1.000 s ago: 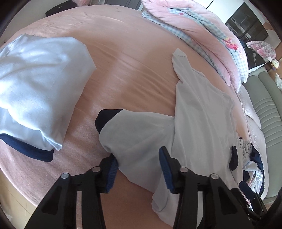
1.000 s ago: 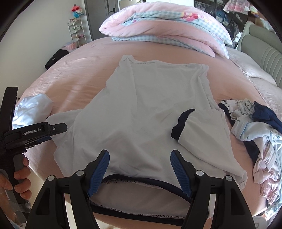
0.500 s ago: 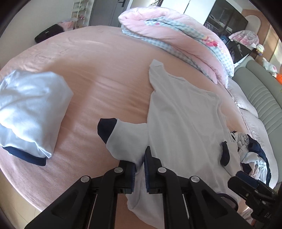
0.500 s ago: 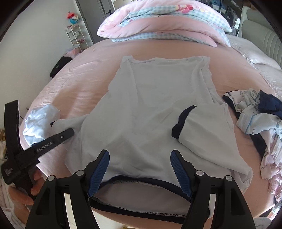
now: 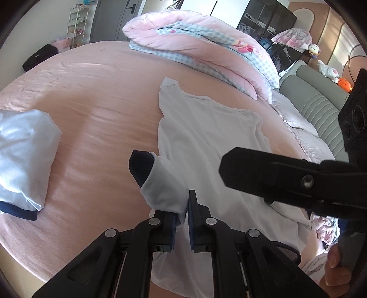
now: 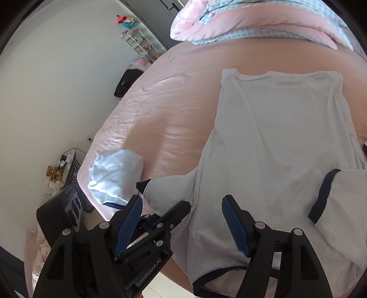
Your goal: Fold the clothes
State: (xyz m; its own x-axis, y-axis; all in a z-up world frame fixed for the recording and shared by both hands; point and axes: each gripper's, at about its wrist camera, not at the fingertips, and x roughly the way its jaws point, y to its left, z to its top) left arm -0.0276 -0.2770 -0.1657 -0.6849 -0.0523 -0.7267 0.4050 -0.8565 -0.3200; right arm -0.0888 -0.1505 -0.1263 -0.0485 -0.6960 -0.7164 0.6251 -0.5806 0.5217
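A white T-shirt (image 5: 206,137) (image 6: 275,142) with navy trim lies spread on the pink bed. Its left sleeve (image 5: 160,183) (image 6: 167,190), ending in a navy cuff (image 5: 140,165), is lifted off the sheet. My left gripper (image 5: 182,211) is shut on the sleeve near the shoulder. In the right wrist view the left gripper (image 6: 176,211) shows at the sleeve. My right gripper (image 6: 181,220) hangs open above the shirt's near left part, nothing between its fingers. The right sleeve (image 6: 339,201) lies folded onto the shirt body.
A folded pale blue garment (image 5: 20,155) (image 6: 114,174) sits at the bed's left edge. A pink and checked duvet (image 5: 201,50) (image 6: 263,20) is heaped at the far side. Grey headboard (image 5: 321,114) at right, where a hand (image 5: 335,270) holds the right gripper.
The left gripper, which shut on the sleeve earlier, has lifted it and carried it right. The right gripper has swung left and now sits over the shirt's left side, still open.
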